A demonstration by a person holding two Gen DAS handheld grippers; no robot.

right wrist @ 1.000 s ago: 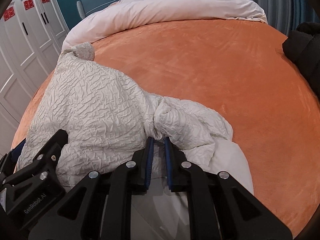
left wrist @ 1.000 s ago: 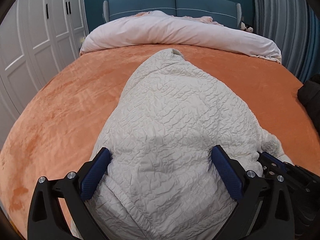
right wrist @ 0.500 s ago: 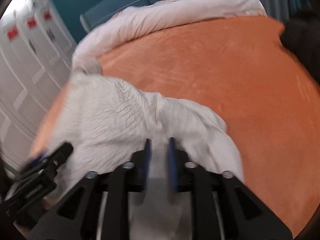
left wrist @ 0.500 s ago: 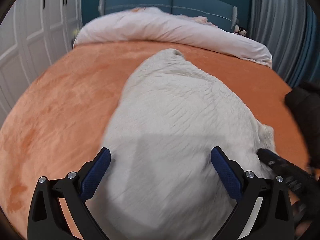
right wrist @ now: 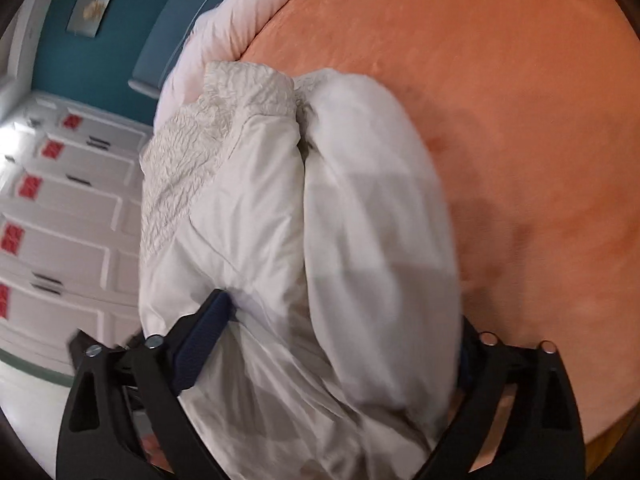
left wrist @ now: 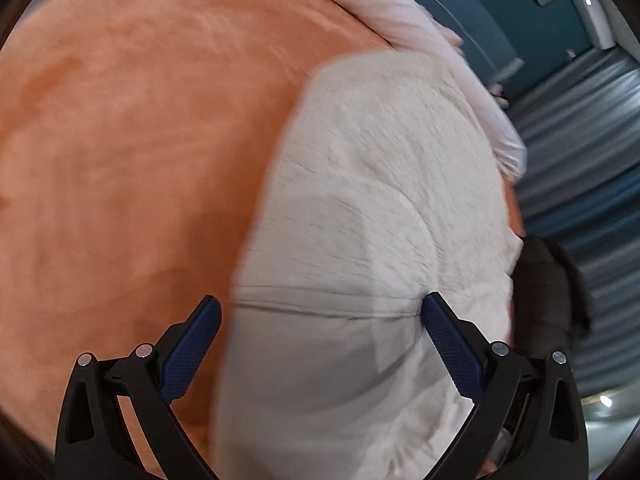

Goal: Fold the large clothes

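White crinkle-textured padded jacket [left wrist: 376, 216] lies bunched on the bed, on the orange bedspread [left wrist: 132, 152]. It takes the middle-to-right part of the left wrist view, with bare orange spread to its left. Far end of the jacket reaches toward the rolled pale pink duvet [left wrist: 404, 12] at the head of the bed. In the right wrist view the jacket shows smooth white lining facing up, split by a long crease into two puffy lobes, with the crinkled outer fabric at its far left edge.

Left gripper [left wrist: 320, 320] is wide open, blue pads spread apart. The jacket's near end lies between and under the fingers; left pad is over the orange spread, clear of the fabric; right pad sits at the jacket's edge, contact not clear. No grip on anything.

Right gripper [right wrist: 340, 340] has just been opening and now stands wide, with the jacket bulk filling the space between its fingers. Left blue pad [right wrist: 204, 336] is just beside the fabric; right pad mostly hidden behind the lobe. Not pinching the cloth.

Black garment [left wrist: 548, 288] lies just beyond the jacket's right edge. Teal headboard [right wrist: 168, 40] sits behind the duvet, white wardrobe doors [right wrist: 60, 208] with red stickers to the jacket's left. Both views motion-blurred.
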